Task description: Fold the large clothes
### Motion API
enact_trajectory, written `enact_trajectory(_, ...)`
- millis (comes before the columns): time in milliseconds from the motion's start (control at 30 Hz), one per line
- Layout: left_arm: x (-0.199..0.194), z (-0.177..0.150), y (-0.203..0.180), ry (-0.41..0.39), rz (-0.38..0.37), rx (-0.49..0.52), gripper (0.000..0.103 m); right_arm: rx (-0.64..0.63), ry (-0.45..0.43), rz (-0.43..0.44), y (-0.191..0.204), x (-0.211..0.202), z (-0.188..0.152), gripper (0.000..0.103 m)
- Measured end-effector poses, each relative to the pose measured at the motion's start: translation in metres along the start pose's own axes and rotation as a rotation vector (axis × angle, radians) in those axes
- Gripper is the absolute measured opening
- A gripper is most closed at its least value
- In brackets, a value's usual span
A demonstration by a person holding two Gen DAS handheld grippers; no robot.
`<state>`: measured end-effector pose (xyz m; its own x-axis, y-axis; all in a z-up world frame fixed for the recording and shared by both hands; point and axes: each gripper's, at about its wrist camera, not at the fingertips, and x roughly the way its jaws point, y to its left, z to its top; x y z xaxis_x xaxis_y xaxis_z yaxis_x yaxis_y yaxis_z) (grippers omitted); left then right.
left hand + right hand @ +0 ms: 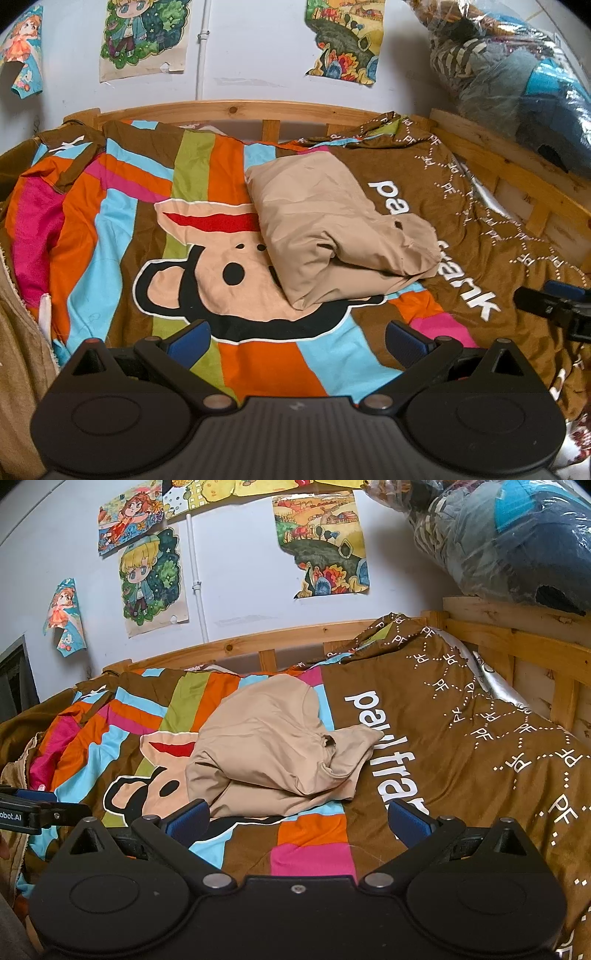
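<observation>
A beige garment (332,229) (273,746) lies folded into a thick bundle in the middle of the bed, on a colourful striped quilt (122,229) (461,775) with a cartoon monkey face. My left gripper (297,341) hovers open over the quilt, short of the bundle's near edge, with nothing between its blue pads (190,338). My right gripper (297,821) is also open and empty, just in front of the bundle. In the left wrist view the right gripper (554,306) shows at the right edge. The left gripper (33,812) appears at the left edge of the right wrist view.
A wooden bed frame (229,109) (509,638) runs along the back and right sides. A clear plastic bag of clothes (517,66) (509,535) sits on the right rail. Drawings (144,37) hang on the white wall. A tan blanket (18,350) lies at the left.
</observation>
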<state>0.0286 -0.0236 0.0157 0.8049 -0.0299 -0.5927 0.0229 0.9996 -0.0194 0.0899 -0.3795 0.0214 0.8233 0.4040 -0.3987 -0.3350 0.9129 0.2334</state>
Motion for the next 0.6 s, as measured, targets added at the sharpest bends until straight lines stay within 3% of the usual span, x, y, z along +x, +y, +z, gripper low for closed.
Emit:
enact_trajectory(167,-0.0021,0.0034,0.0011,0.019,-0.026,-0.018,0.102,0.000,0.000,-0.001,0.0000,0.0000,0.0002,0.102)
enact_trajectory(600,-0.0073,0.0055,-0.0014,-0.022,0.015,-0.004,0.102,0.002,0.002,0.000,0.0003,0.0002,0.0005,0.102)
